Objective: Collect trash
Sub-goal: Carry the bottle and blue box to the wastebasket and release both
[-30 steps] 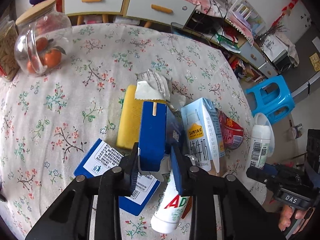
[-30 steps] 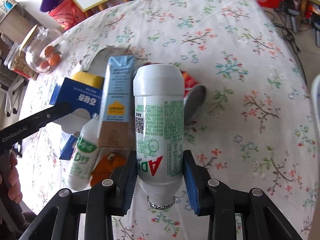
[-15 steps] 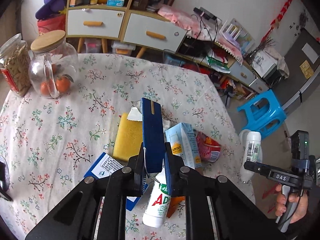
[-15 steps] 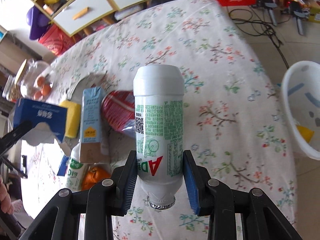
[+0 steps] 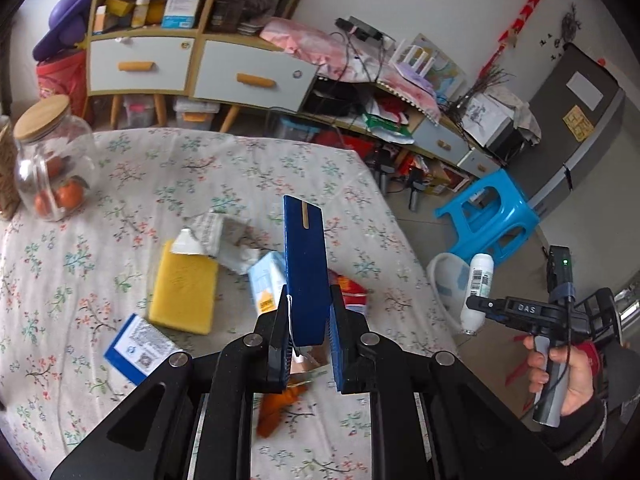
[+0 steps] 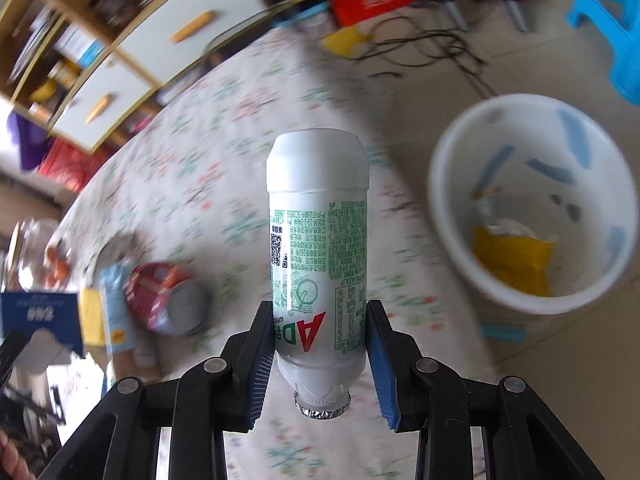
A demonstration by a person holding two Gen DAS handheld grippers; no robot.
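Observation:
My left gripper (image 5: 309, 312) is shut on a flattened dark blue carton (image 5: 305, 264), held above the floral table (image 5: 120, 184); the carton also shows at the left of the right wrist view (image 6: 40, 316). My right gripper (image 6: 320, 320) is shut on a white AD milk bottle (image 6: 318, 236), held neck-down past the table edge, left of the white trash bin (image 6: 532, 300). In the left wrist view the bottle (image 5: 478, 284) hangs beside the bin (image 5: 444, 276). On the table lie a light blue milk carton (image 5: 266, 284), a red snack bag (image 5: 348, 290) and orange peel (image 5: 280, 408).
A yellow sponge (image 5: 184, 284), crumpled paper (image 5: 216, 232), a blue-and-white box (image 5: 140, 348) and a glass jar with oranges (image 5: 52, 164) are on the table. A blue stool (image 5: 488, 216) stands on the floor. The bin holds a yellow wrapper (image 6: 512, 260).
Both grippers rose and swung right. The right gripper carried the bottle off the table towards the bin. The left gripper lifted the blue carton higher above the table.

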